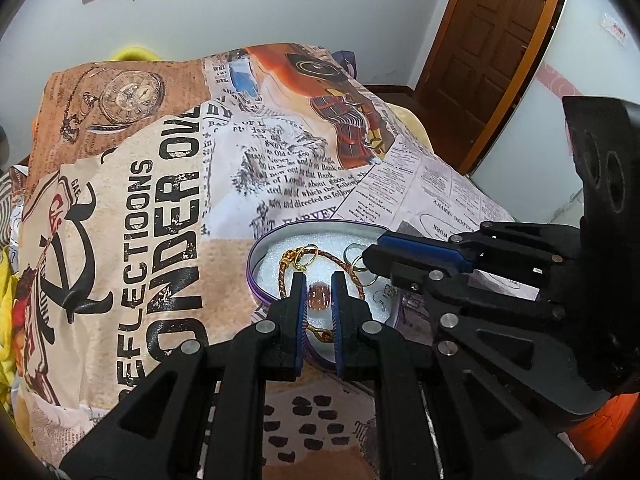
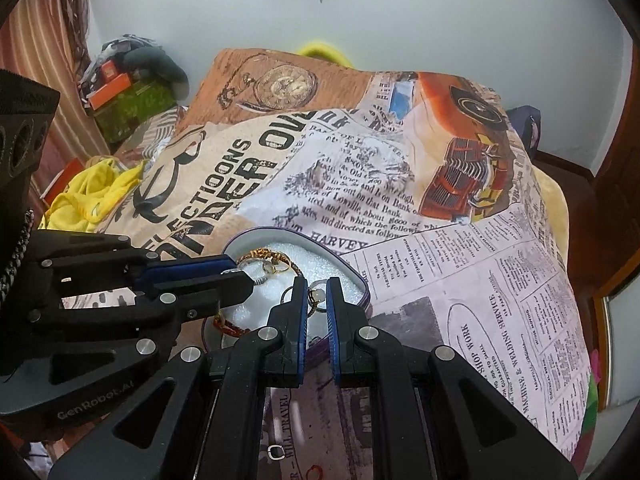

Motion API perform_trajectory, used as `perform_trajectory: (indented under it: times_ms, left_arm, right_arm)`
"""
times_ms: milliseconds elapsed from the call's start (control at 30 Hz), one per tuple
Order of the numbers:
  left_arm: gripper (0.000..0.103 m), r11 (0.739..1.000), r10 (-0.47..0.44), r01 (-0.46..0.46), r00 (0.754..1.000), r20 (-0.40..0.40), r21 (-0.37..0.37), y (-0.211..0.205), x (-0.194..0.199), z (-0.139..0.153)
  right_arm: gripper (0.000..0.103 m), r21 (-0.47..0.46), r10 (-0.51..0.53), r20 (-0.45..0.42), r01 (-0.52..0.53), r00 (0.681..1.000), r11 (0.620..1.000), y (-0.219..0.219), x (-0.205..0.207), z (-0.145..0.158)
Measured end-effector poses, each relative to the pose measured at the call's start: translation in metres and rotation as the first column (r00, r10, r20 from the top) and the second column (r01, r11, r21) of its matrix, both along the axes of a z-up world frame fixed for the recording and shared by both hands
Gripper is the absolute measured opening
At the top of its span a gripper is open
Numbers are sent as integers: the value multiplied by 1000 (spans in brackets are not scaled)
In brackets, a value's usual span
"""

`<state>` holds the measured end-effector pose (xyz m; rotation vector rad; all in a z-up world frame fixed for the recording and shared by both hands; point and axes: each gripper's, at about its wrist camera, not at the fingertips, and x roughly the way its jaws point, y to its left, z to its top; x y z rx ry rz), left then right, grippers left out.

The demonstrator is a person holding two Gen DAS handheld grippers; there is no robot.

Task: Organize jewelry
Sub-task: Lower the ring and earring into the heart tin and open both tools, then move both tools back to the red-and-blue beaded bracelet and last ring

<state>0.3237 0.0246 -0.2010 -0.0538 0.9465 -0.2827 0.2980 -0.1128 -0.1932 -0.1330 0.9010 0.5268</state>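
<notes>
An oval tin (image 1: 256,248) with white foam lining sits on the printed bedspread; it also shows in the right wrist view (image 2: 356,276). Inside lie a braided orange-gold bracelet (image 1: 284,276), gold rings (image 2: 276,266) and silver rings (image 1: 352,250). My left gripper (image 1: 319,280) hovers over the tin, jaws slightly apart around a round copper-coloured bead piece (image 1: 319,295), not clearly gripping it. My right gripper (image 2: 317,286) is over the tin's right end, jaws narrowly apart beside a pale-stone ring (image 2: 316,294). Each gripper appears from the side in the other's view.
The printed bedspread (image 1: 160,200) covers a raised, sloping bed. A small silver buckle-like piece (image 2: 275,452) lies on the cloth near me. Yellow clothing (image 2: 92,196) and boxes (image 2: 120,100) lie at the left. A wooden door (image 1: 492,40) stands at the right.
</notes>
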Motion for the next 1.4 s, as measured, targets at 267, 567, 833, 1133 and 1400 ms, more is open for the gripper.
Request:
perform_trajectory:
  times_ms: [267, 567, 833, 1133, 1400]
  left_arm:
    - [10, 1000, -17, 16, 1000, 20, 23, -5, -8, 8]
    - [10, 998, -14, 10, 998, 68, 57, -9, -24, 30]
    - [10, 998, 7, -14, 994, 106, 61, -5, -41, 55]
    - [25, 996, 26, -38, 989, 143, 76, -6, -66, 76]
    - [38, 995, 46, -60, 987, 153, 85, -5, -88, 80]
  right_arm:
    - [8, -3, 2, -7, -3, 1000, 1000, -2, -2, 2]
    - [8, -21, -6, 40, 7, 999, 1000, -6, -14, 20]
    - [11, -14, -31, 87, 32, 996, 999, -15, -29, 43]
    - [40, -3, -62, 166, 63, 984, 998, -26, -53, 69]
    - [41, 11, -88, 205, 88, 975, 996, -44, -75, 84]
